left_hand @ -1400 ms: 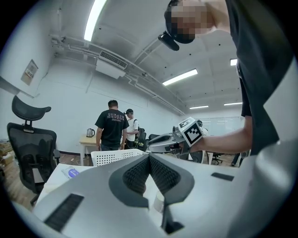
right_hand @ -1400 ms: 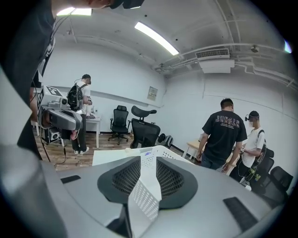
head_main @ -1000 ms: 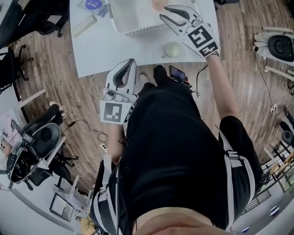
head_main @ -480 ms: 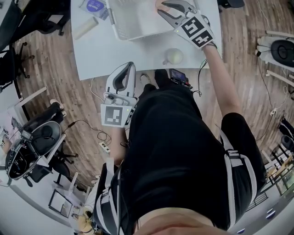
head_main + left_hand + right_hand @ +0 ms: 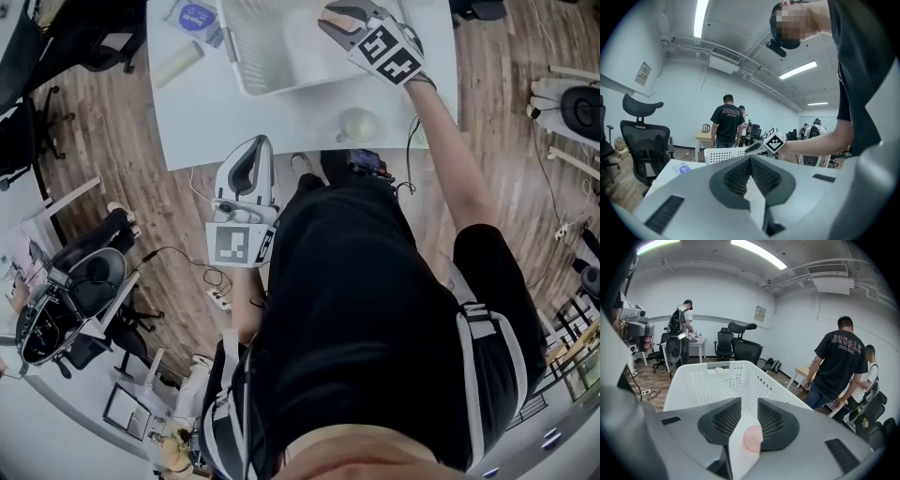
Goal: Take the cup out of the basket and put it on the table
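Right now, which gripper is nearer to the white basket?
Right. The right gripper reaches over the right side of the white basket; the left gripper hangs off the table, by its front edge.

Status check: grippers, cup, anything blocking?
Right gripper open over basket, pink cup below its jaws, not gripped. Left gripper shut, held at table edge. Nothing seen blocking.

desk (image 5: 272, 127) 12 o'clock | basket (image 5: 281, 47) on it at far edge | right tool (image 5: 336, 15) over basket's right end, 1 o'clock | pale round cup (image 5: 357, 124) on desk near front edge, apart from basket | left tool (image 5: 258, 146) 11 o'clock, at desk's front edge over wooden floor (image 5: 122, 187)
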Motion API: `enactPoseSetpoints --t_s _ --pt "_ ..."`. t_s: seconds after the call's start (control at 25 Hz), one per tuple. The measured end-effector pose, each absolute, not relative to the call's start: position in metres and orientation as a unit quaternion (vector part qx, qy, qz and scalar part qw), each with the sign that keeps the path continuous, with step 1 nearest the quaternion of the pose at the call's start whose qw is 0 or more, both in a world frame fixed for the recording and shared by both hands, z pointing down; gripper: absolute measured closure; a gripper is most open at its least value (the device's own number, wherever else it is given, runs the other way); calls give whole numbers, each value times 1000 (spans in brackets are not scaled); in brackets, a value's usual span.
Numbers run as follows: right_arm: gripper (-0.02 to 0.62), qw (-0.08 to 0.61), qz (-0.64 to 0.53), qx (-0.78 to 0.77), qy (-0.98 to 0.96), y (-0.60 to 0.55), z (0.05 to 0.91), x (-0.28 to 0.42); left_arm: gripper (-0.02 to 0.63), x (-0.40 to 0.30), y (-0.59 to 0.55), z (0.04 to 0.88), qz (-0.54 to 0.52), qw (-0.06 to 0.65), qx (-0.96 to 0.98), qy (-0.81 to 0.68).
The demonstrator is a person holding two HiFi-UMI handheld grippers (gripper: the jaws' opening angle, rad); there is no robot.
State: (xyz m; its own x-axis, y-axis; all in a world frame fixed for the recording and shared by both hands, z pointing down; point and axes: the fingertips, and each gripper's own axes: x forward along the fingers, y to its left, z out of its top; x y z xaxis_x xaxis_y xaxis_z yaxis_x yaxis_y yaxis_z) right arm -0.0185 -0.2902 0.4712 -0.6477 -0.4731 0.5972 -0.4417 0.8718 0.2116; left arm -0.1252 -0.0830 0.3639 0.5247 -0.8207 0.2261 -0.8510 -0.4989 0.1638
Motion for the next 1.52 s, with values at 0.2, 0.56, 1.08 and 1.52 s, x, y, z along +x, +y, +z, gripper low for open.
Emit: enactPoseSetpoints --t_s 0.2,0.56,1.08,1.52 --pt "491 363 -10 241 -900 -303 493 -19 586 -126 -92 363 62 130 859 -491" --pt "486 382 9 223 -897 -317 526 -22 586 -125 -106 369 67 137 852 -500" --pt "480 433 80 212 -872 -318 590 -19 586 -125 -113 377 73 142 846 -508" --pt "477 471 90 189 -857 -314 616 -18 586 -125 -115 376 73 140 844 -512"
